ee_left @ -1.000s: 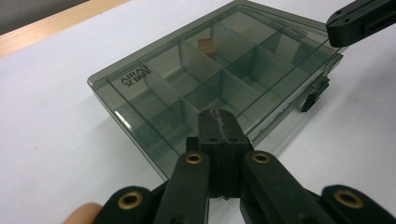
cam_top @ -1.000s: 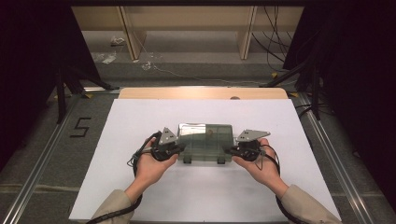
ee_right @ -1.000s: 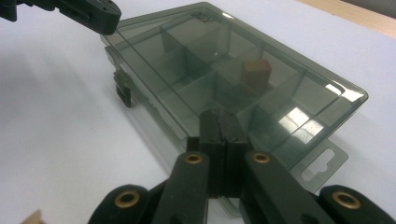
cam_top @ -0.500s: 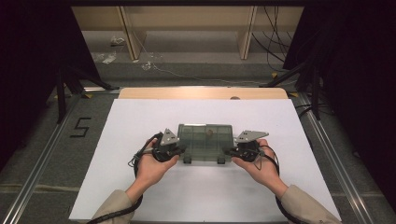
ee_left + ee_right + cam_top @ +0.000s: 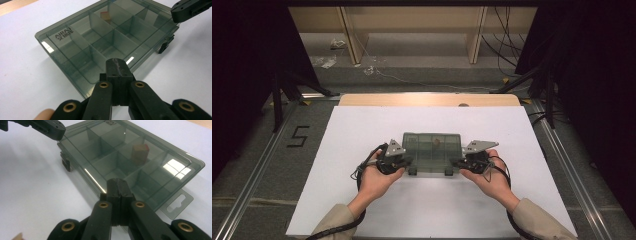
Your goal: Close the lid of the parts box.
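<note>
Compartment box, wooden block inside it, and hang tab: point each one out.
compartment box (image 5: 75, 45), left gripper view, on its clear lid near the printed label.
wooden block (image 5: 140, 153), right gripper view, on its front face.
hang tab (image 5: 178, 202), right gripper view, on its slotted flap.

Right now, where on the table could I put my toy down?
The white sheet is bare behind the grey box, toward the wooden edge, and near you between the two sleeves. It is crowded at the box's ends, where the left tool and right tool sit.
</note>
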A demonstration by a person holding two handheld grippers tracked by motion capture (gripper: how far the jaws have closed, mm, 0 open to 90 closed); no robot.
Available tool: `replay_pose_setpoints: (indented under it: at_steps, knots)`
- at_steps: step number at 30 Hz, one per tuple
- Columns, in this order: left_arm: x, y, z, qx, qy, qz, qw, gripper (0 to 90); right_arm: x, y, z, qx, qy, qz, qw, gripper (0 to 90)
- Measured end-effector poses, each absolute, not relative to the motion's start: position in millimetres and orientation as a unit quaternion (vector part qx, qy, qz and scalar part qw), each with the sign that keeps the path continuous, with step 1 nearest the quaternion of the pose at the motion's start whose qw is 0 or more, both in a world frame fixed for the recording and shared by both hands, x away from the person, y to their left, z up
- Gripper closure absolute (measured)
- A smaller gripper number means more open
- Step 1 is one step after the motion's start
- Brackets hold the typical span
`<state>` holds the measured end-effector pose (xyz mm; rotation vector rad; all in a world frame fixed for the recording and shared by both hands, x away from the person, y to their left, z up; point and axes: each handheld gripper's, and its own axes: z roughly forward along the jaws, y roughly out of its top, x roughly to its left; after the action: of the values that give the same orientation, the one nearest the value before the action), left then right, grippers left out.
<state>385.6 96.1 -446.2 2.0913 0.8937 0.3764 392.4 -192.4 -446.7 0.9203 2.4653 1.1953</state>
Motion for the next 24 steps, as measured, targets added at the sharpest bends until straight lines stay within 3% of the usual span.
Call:
replay_pose_setpoints:
  at_steps: [24]
  knots:
    - [386.7,94.2,-448.0,0.825,0.362,0.134,0.413,89.5,393.1,-191.2,-448.2,0.315,0.845,0.414,0.123,90.0]
